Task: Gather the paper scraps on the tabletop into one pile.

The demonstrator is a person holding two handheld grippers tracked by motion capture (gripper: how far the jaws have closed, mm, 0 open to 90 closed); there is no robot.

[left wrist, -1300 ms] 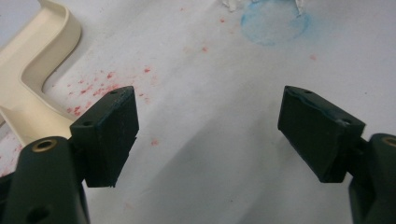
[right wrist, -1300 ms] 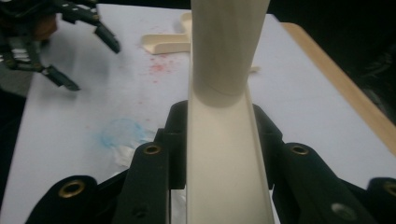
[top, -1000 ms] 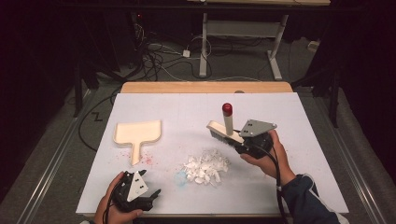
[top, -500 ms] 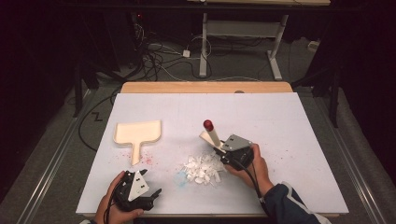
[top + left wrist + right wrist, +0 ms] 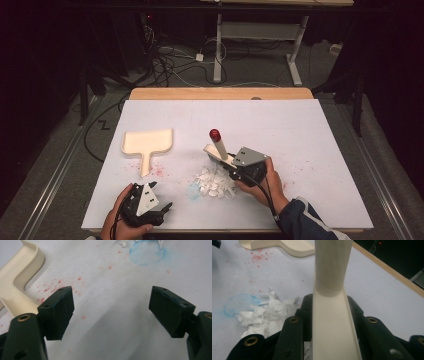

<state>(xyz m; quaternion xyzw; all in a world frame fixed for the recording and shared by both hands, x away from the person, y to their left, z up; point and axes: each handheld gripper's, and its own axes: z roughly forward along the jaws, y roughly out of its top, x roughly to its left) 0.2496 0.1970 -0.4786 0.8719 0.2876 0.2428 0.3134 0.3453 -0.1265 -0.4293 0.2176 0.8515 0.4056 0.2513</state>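
My right gripper is shut on a cream brush with a red tip. The handle slants up and away from the jaws. It hangs just right of a heap of torn white paper scraps. In the right gripper view the brush runs up between the black jaws, with the scraps at lower left. A cream dustpan lies flat on the left of the table. My left gripper rests near the front edge, open and holding nothing; the same gripper faces bare sheet beside the dustpan handle.
A white sheet covers the table, speckled with red spots, and a blue stain lies beside the scraps. A wooden edge runs along the back. Beyond it are cables and table legs on the floor.
My right gripper has carried the brush left and downward, from the middle right of the table to the edge of the scrap heap. The left gripper has stayed put.
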